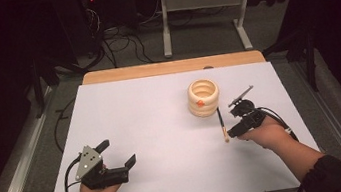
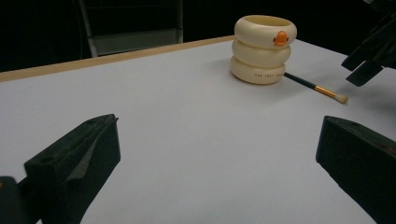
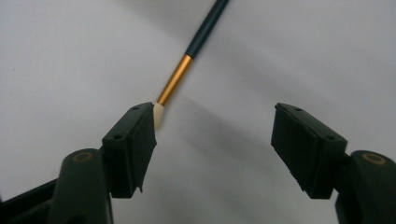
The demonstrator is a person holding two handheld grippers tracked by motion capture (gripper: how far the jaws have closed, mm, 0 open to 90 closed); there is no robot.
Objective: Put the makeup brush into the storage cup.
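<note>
A: Report the status of both units.

B: Left gripper [image 1: 118, 153]: near the table's [image 1: 163, 127] front-left corner, 2 jaws wide apart, nothing between them. Right gripper [image 3: 212, 133]: toward the right edge, jaws apart, gripping nothing.

A: Where is the brush?

B: The brush [image 1: 222, 125] lies flat on the white surface. Its dark handle ends close to the cream ringed holder [image 1: 203, 97], which stands upright right of centre. Its pale bristle tip [image 3: 159, 115] sits at the front of 1 right-gripper jaw; contact cannot be confirmed.
</note>
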